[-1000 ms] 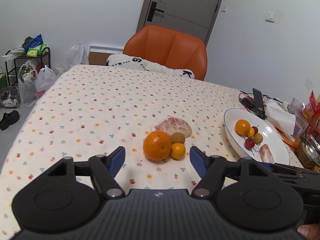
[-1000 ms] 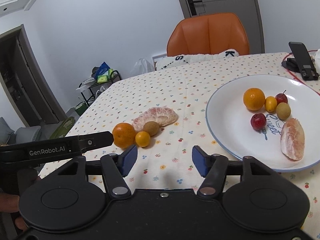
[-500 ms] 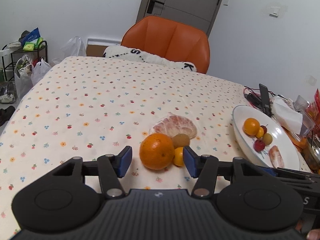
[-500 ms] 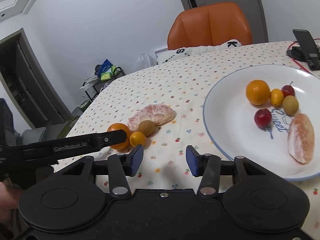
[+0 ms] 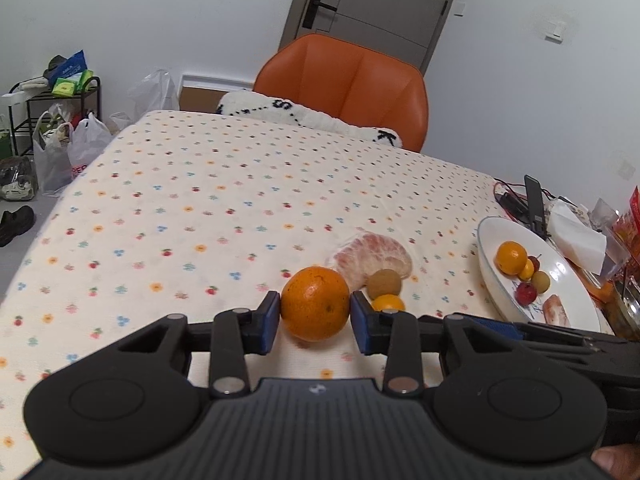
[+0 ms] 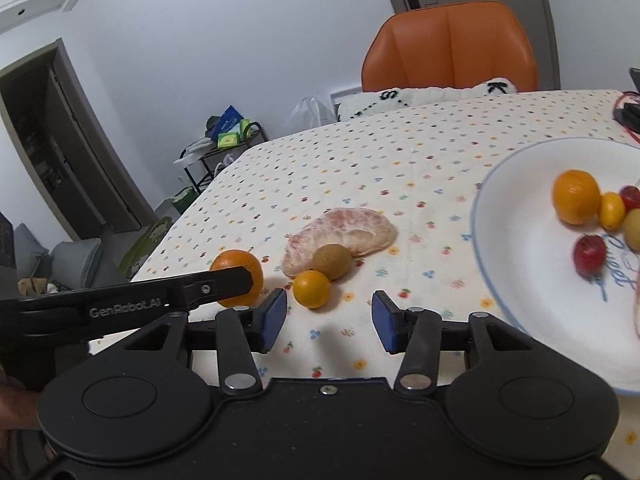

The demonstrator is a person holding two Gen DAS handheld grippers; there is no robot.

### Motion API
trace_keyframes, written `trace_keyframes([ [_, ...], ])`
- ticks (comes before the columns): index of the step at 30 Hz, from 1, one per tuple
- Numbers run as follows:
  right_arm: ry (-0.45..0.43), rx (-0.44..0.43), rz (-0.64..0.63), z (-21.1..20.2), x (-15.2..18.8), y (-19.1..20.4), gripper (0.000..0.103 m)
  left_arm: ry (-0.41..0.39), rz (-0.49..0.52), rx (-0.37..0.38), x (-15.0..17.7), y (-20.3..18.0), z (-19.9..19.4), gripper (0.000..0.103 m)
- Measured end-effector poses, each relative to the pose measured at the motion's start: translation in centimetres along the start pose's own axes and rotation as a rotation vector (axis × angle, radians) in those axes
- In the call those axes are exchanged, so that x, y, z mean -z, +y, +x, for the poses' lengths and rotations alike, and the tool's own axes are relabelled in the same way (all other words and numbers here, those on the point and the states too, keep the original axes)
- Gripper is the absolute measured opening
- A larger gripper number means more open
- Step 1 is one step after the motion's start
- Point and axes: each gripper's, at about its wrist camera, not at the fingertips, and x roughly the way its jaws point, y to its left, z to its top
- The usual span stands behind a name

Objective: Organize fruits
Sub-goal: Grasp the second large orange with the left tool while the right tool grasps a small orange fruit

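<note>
While the left gripper (image 5: 315,317) closes its blue pads against both sides of the large round orange (image 5: 315,303), low centre of frame on the dotted tablecloth (image 5: 208,200), the right gripper (image 6: 329,322) hangs half-open and empty, with the white blue-rimmed plate (image 6: 516,276) at right.

The room is bright with soft, even light and no strong glare. Small soft shadows sit under the big orange (image 5: 315,303). The right wrist picture is blurry at the white plate (image 6: 520,280) (its red fruit looks smeared). Both pictures bend at the edges, with dark corners, and the door (image 5: 372,8) frame curves.
</note>
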Motion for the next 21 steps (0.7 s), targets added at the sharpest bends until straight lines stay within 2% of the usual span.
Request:
trace_keyframes([
  [13, 0.025, 0.003, -0.037, 2.2, -0.5, 1.2, 0.046, 0.035, 0.011, -0.024, 0.2, 1.0, -0.3, 0.038],
  [16, 0.026, 0.008, -0.051, 2.3, -0.4, 1.2, 0.039, 0.052, 0.019, -0.023, 0.4, 0.9, 0.2, 0.038],
  [17, 0.027, 0.006, -0.051, 2.3, -0.4, 1.2, 0.033, 0.055, 0.024, -0.025, 0.5, 0.8, 0.4, 0.038],
  [18, 0.03, 0.001, -0.048, 2.3, -0.4, 1.0, 0.023, 0.063, 0.023, -0.023, 0.6, 0.9, 0.6, 0.037],
  [21, 0.033, -0.005, -0.047, 2.0, -0.4, 0.9, 0.021, 0.061, 0.023, -0.027, 0.6, 0.8, 0.6, 0.036],
])
